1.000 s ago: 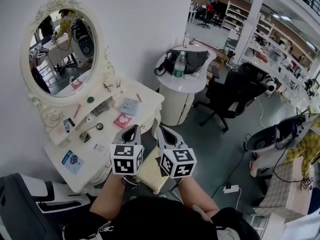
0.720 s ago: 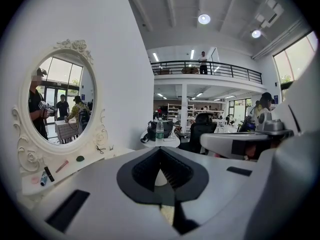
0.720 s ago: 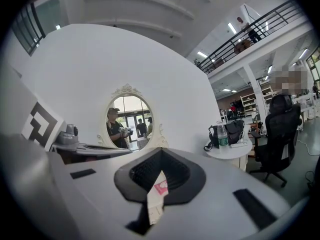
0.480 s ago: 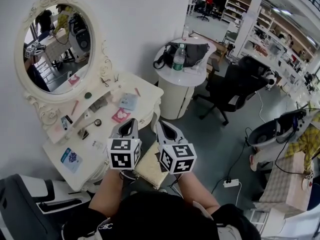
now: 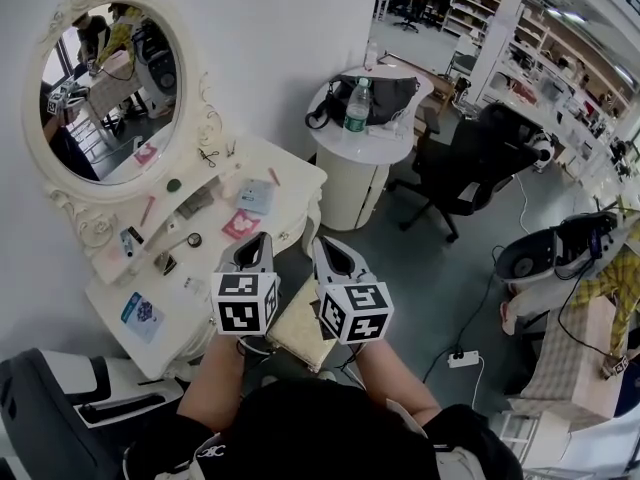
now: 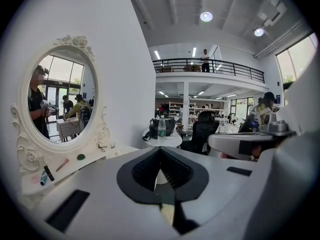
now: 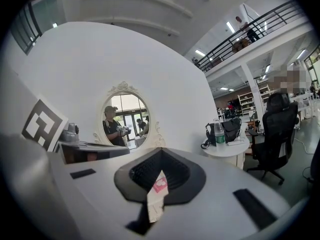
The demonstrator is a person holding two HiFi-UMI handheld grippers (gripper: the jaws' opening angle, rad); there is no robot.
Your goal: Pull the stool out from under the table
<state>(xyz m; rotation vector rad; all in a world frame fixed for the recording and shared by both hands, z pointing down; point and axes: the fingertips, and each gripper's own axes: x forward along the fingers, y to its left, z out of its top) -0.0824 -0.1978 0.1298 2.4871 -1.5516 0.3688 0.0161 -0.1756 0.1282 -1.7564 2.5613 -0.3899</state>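
Left hand-held gripper (image 5: 262, 240) and right hand-held gripper (image 5: 318, 244) both closed, gripping nothing, hovering over stool (image 5: 300, 336). Stool sitting half tucked under desk (image 5: 290, 183). Risk: reaching down with jaws closed, missing seat; stool snagging desk edge during pull.

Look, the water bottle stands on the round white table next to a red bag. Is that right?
Not quite. The bag is black, not red, as the head view shows. The water bottle does stand next to it on the round white table.
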